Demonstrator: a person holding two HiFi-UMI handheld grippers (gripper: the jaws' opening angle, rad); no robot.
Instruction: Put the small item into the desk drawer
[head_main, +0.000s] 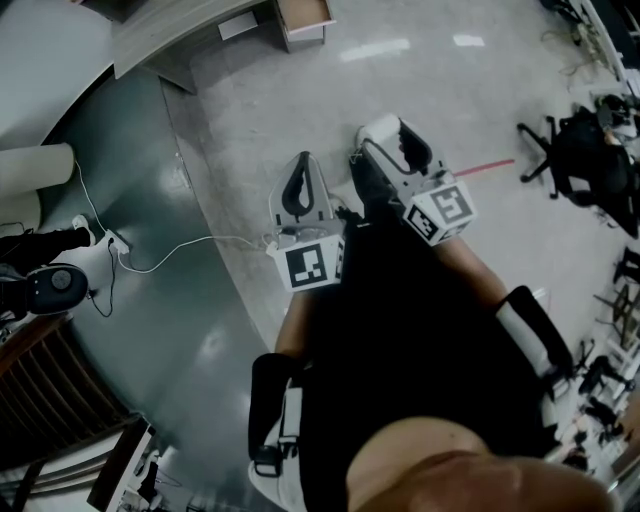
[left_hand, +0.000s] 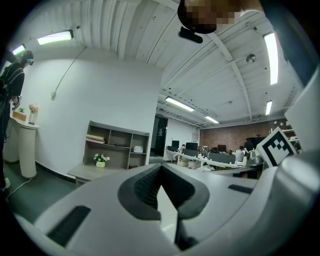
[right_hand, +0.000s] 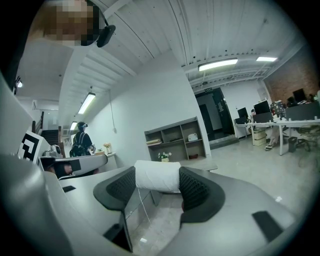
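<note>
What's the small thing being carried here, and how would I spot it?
Start at the grey shelf unit against the white wall in the right gripper view. Below it, close to the camera, the right gripper shows two dark ribbed pads. The small white roll is pinched between them, the only pale, smooth thing there.

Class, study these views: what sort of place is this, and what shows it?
Most likely an open-plan office: long rows of desks with dark monitors, a grey open shelving unit, and a black wheeled swivel chair.
</note>
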